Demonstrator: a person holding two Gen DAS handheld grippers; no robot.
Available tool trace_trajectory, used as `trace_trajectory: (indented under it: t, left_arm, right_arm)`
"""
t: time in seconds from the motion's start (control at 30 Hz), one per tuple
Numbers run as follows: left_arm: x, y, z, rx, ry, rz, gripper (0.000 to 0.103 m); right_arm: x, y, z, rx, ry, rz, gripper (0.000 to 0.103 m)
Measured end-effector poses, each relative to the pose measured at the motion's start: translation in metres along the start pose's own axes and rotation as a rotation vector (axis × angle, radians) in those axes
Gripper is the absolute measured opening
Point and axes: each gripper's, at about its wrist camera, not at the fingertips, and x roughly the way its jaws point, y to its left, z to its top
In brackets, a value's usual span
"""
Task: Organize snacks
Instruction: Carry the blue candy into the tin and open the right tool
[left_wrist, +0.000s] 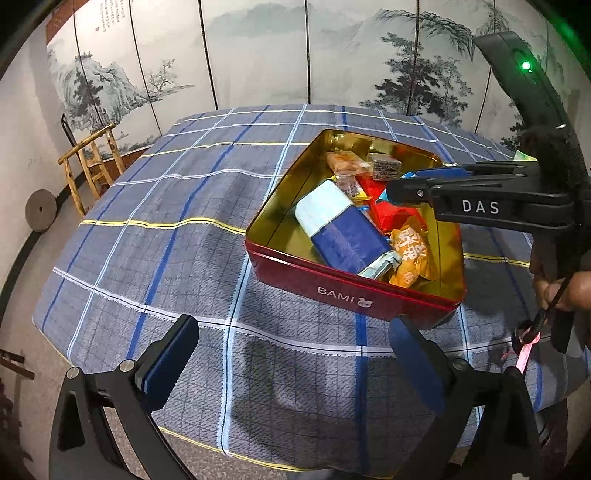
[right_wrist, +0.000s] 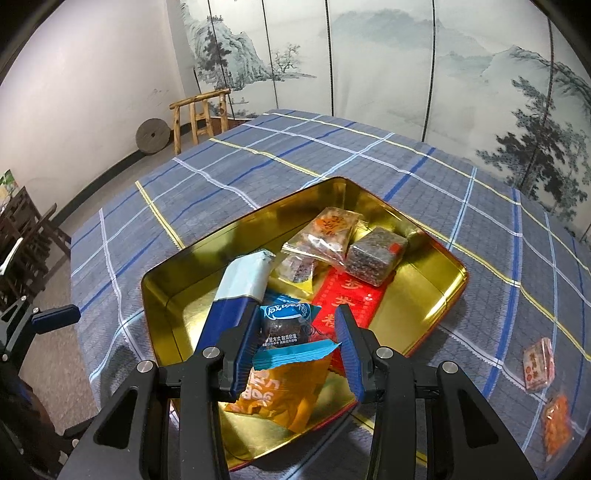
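- Left wrist view: the left gripper (left_wrist: 288, 365) hangs over the checked tablecloth (left_wrist: 177, 206) on the counter, its jaws wide apart with nothing between them; the lower parts of both fingers are cut off by the frame edge.
- The red BAMI tin (left_wrist: 347, 291) stands ahead of it, gold inside, holding a blue-and-white packet (left_wrist: 343, 229), an orange packet (left_wrist: 410, 254) and red wrappers.
- The right gripper (left_wrist: 406, 184) reaches in from the right over the tin and hides the snacks beneath it; whether it holds anything cannot be told from this side.
- A hand (left_wrist: 569, 288) on its handle is cut off at the frame edge.
- Right wrist view: the jaws are clamped on a small blue-wrapped snack (right_wrist: 284, 325) above the tin's gold floor (right_wrist: 413, 317), over the orange packet (right_wrist: 291, 387).
- The wrapper's print is too small to read.
- Only this view shows two more snacks on the cloth right of the tin, well apart from it: a pale packet (right_wrist: 538, 363) and an orange-red one (right_wrist: 557, 424), blurred by the lens edge.
- The left gripper's blue pad (right_wrist: 55, 317) peeks in at the left, mostly cut off.
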Motion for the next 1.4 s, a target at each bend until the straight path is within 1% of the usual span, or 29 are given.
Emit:
trace_trajectory:
  t: [0.7, 1.0, 1.4]
  left_arm:
    - [0.006, 0.015, -0.004, -0.029, 0.016, -0.003, 0.101]
    - [0.007, 0.017, -0.004, -0.028, 0.011, 0.007, 0.101]
    - [0.012, 0.017, -0.005, -0.023, 0.018, 0.014, 0.101]
  right_arm:
    - [0.018, 0.022, 0.006, -0.023, 0.029, 0.023, 0.043]
    - [0.022, 0.023, 0.007, -0.022, 0.032, 0.025, 0.043]
    - [0.033, 0.016, 0.013, -0.001, 0.039, 0.000, 0.043]
